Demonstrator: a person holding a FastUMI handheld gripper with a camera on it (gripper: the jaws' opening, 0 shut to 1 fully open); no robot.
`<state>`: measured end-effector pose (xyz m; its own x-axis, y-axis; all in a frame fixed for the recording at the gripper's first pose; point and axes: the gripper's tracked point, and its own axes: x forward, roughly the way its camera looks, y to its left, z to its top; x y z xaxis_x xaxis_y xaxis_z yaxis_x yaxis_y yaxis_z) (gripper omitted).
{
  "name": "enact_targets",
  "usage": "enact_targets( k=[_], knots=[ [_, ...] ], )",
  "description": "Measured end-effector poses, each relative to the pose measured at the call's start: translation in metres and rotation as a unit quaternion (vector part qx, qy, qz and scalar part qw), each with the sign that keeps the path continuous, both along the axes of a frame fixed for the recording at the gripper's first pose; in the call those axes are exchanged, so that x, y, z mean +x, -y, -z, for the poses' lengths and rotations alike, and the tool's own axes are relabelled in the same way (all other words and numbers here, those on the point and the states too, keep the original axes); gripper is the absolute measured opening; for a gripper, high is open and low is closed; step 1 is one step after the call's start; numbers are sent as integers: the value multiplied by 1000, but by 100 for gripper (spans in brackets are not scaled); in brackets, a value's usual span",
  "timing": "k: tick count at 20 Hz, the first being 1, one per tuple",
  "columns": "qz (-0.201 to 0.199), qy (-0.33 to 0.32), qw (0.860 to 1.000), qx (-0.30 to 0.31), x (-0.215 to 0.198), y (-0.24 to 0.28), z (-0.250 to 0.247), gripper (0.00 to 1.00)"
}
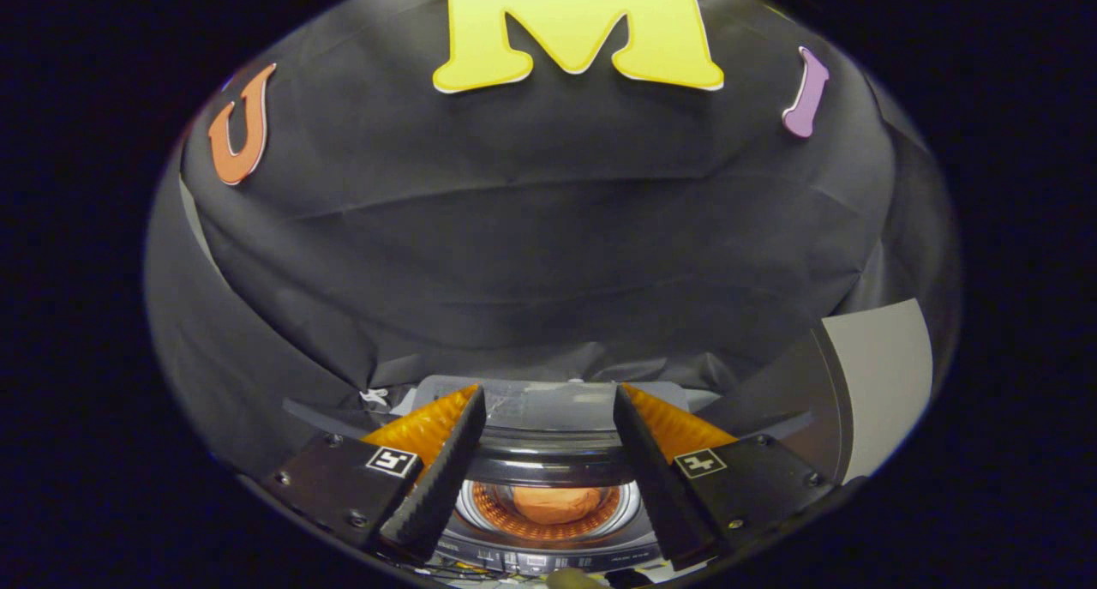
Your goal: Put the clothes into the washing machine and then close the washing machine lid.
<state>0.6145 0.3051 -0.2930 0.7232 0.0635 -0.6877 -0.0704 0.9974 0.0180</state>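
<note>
Orange clothes [555, 503] are seen inside the washing machine [548, 465], bottom centre.
The gripper [548, 398] is held spread, empty, above.

Dim booth, sharp focus, strong fisheye bending at edges, warm orange glow inside washing machine [548, 477].

Black, orange-backed gripper [548, 396] with 2 markers

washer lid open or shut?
Open: the drum shows between the open gripper's fingers, orange clothes inside; the raised lid stands behind.
</note>
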Motion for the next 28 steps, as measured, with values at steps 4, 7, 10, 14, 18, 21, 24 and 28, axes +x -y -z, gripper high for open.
enact_targets(
  k=[4, 7, 10, 14, 18, 21, 24, 28],
  knots=[
    [-4, 2, 1000, 1, -17, 0, 5, 94],
    [-7, 3, 1000, 2, -34, 2, 11, 94],
    [-9, 0, 1000, -1, -45, 2, 17, 94],
    [-13, -19, 1000, -6, -70, 3, 33, 94],
    [-28, -34, 999, -6, -96, 2, 46, 94],
    [-31, -27, 999, -4, -95, 3, 46, 94],
    [-28, -26, 999, 0, -99, 3, 46, 94],
    [-23, -42, 999, 21, -101, 1, 44, 94]
  ],
)
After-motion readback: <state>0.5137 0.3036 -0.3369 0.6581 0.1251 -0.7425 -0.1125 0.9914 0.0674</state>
